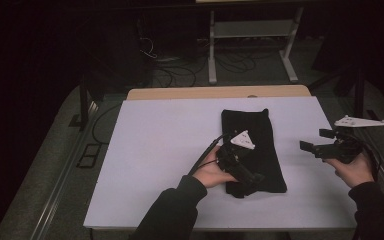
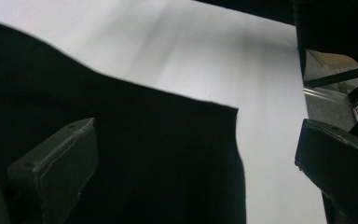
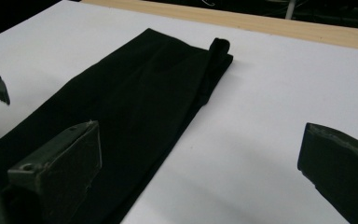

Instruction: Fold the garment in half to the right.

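Black folded cloth garment [image 1: 252,150] lies lengthwise right of the white table's [image 1: 155,150] centre; left gripper [image 1: 250,179], jaws spread, over its near end; right gripper [image 1: 314,140], jaws spread, hovers near the right edge.

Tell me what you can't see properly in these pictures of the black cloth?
- Near end of the black cloth: in the high view the left gripper and its hand cover it.
- What kind of garment it is: too dark in every view; folds barely show.
- Left gripper view: the white table is blurred, and the cloth runs off the frame's edges.
- Right gripper view: the right gripper hides the cloth's near part.
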`<state>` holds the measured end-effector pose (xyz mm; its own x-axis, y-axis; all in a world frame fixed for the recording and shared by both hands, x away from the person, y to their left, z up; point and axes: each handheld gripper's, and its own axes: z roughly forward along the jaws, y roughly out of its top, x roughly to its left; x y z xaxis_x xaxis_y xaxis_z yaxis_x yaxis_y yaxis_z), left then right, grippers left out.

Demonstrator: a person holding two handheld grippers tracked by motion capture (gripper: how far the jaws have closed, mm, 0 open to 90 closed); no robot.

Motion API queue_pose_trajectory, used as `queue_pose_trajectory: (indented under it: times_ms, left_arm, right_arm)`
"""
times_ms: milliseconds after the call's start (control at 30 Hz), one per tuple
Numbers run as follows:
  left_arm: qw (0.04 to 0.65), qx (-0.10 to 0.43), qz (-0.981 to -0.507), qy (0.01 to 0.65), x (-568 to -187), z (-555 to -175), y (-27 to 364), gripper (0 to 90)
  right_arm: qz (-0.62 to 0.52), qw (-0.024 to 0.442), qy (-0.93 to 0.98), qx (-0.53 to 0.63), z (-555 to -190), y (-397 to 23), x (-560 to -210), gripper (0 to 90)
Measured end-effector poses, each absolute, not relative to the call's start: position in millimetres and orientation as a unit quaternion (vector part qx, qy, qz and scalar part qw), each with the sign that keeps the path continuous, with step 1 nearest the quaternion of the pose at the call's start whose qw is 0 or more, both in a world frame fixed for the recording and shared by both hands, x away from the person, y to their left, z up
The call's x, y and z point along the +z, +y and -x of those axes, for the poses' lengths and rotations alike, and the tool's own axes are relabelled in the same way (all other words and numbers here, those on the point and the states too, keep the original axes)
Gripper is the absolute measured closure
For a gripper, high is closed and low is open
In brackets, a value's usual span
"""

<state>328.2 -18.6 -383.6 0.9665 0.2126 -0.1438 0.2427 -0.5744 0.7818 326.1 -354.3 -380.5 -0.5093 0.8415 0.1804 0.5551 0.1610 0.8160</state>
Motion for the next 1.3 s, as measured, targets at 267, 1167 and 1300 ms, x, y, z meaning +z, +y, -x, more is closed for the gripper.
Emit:
queue_pose_trajectory:
  times_ms: [267,1167,1300]
  left_arm:
    - [0.455,-0.007,-0.879,0.140,-380.6,-328.3,3.4,0.0]
    - [0.476,0.022,-0.856,0.198,-383.8,-325.7,79.6,0.0]
    - [0.480,0.028,-0.852,0.205,-382.8,-324.8,87.8,0.0]
  right_arm:
    - [-0.462,0.160,0.747,0.450,-316.5,-349.3,-385.3,0.0]
    - [-0.454,0.162,0.749,0.454,-291.8,-345.3,-398.1,0.0]
    - [-0.453,0.162,0.749,0.456,-288.4,-344.6,-399.9,0.0]
